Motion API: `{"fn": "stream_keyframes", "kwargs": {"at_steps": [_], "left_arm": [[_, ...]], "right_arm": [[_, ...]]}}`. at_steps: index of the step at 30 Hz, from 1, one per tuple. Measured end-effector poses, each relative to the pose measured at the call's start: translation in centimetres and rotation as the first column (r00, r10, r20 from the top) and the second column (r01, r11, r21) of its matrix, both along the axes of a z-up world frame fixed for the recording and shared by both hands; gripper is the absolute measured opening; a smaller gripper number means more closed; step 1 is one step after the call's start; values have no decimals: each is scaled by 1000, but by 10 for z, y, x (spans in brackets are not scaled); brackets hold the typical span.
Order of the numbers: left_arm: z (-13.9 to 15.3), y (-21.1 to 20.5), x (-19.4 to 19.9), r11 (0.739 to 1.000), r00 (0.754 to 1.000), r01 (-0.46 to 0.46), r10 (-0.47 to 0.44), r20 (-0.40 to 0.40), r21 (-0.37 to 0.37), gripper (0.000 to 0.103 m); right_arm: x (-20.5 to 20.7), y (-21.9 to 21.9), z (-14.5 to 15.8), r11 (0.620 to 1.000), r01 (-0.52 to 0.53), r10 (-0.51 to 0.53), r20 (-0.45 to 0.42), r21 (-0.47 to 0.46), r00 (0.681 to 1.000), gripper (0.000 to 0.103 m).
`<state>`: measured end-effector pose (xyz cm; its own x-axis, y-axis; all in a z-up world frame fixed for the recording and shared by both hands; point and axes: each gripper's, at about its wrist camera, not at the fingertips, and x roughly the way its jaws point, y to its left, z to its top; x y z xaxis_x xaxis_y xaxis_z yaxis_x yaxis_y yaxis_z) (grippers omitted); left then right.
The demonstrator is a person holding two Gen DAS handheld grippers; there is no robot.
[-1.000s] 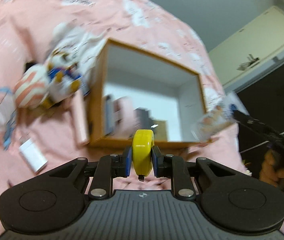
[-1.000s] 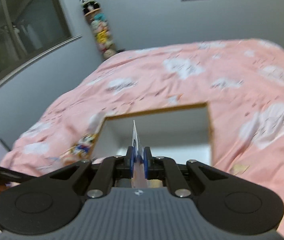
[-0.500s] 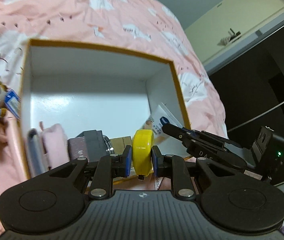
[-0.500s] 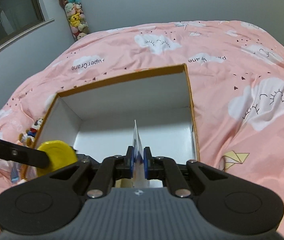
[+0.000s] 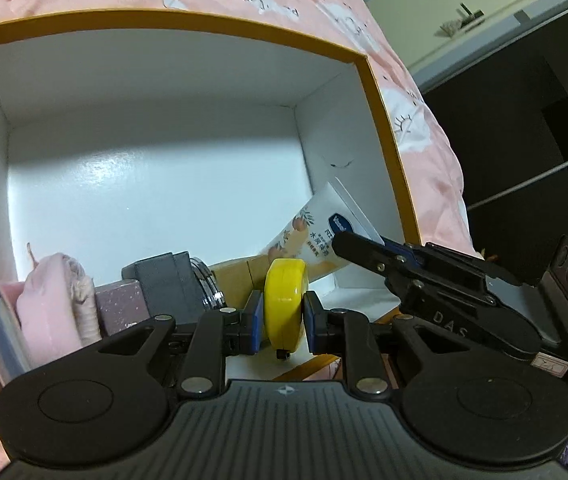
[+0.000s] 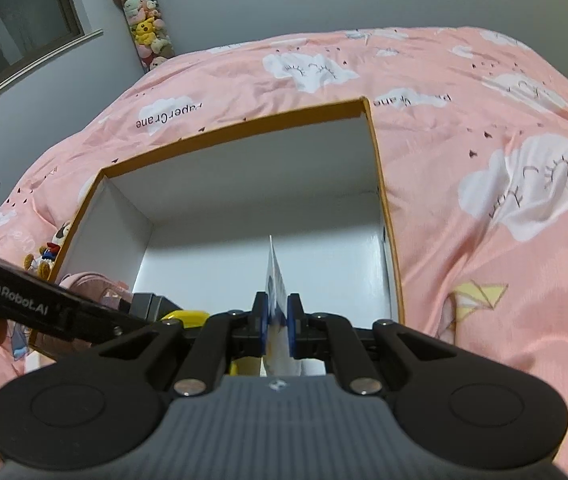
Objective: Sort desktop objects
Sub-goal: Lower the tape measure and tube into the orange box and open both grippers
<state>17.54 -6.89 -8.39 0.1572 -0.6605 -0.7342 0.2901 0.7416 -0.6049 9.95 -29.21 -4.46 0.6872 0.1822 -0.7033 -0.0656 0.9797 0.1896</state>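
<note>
1. The left tool [image 5: 282, 316] is clamped on a yellow disc-shaped object [image 5: 285, 304], its blue pads pressing the two flat faces so the disc stands on edge between them.
2. That disc hangs over the near edge of an open box [image 5: 379, 92] with an orange rim and white inside walls, which sits on a bed covered by a pink quilt [image 6: 483, 128] printed with clouds.
3. The right tool [image 6: 277, 330] is nearly closed on a flat white tube [image 6: 276, 276], pinching its lower part; seen from the right wrist, the tube shows edge-on and points up and away.
4. From the left wrist, the same tube [image 5: 315, 236] leans against the box's right inner wall, low in the near right corner, with the right tool [image 5: 357, 246] reaching in from the right.
5. Along the box's near side lie a pink folded item [image 5: 52, 312], a grey block [image 5: 164, 284] and a tan carton [image 5: 236, 280], packed side by side.
6. A small cartoon figure [image 6: 50, 254] lies on the quilt just outside the box's left wall.
</note>
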Motion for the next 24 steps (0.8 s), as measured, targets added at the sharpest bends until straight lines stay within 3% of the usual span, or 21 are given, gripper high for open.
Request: {"fn": "stream_keyframes", "kwargs": {"at_steps": [6, 9, 11, 15, 24], "left_arm": [[0, 1, 5, 999, 999, 45, -45, -29, 19, 24], [1, 0, 9, 995, 998, 50, -47, -41, 84, 27], [1, 1, 10, 995, 998, 51, -47, -47, 87, 27], [7, -3, 8, 987, 999, 43, -44, 2, 157, 27], [16, -9, 7, 983, 995, 50, -64, 75, 174, 27]], "right_arm": [[-6, 0, -1, 1000, 7, -7, -16, 6, 1000, 10], [-6, 0, -2, 1000, 7, -7, -18, 27, 1000, 10], [-6, 2, -2, 1000, -4, 4, -21, 30, 1000, 10], [-9, 6, -2, 1000, -21, 21, -23, 15, 1000, 10], [-15, 9, 4, 998, -41, 43, -55, 38, 998, 10]]}}
